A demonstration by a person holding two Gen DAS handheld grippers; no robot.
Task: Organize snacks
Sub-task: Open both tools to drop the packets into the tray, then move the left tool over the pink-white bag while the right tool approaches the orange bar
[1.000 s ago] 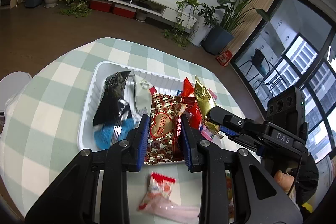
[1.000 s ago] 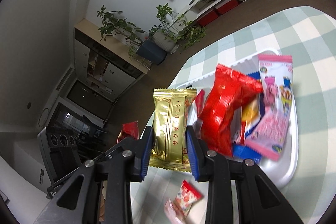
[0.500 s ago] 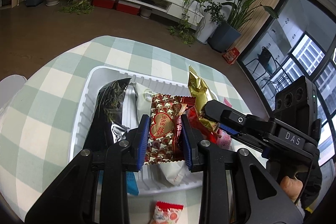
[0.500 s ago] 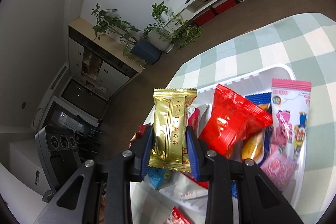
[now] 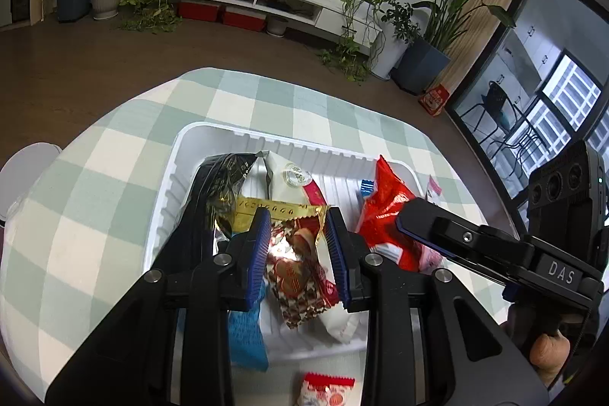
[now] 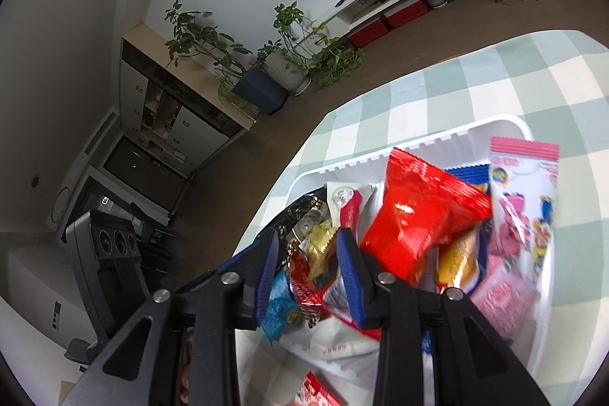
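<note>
While our left gripper [image 5: 297,246] gapes above the heart-print packet [image 5: 295,273], our right gripper [image 6: 306,273] (likewise parted) hovers over the white tray [image 5: 266,139].

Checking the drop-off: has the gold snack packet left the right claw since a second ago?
Yes. The gold packet now lies in the white tray, beside the black packet; the right claw is open.

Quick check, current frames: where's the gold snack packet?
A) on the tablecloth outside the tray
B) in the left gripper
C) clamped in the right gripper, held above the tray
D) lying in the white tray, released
D: the gold packet lies in the white tray among other snacks, and the right gripper is open with nothing between its fingers.
</note>
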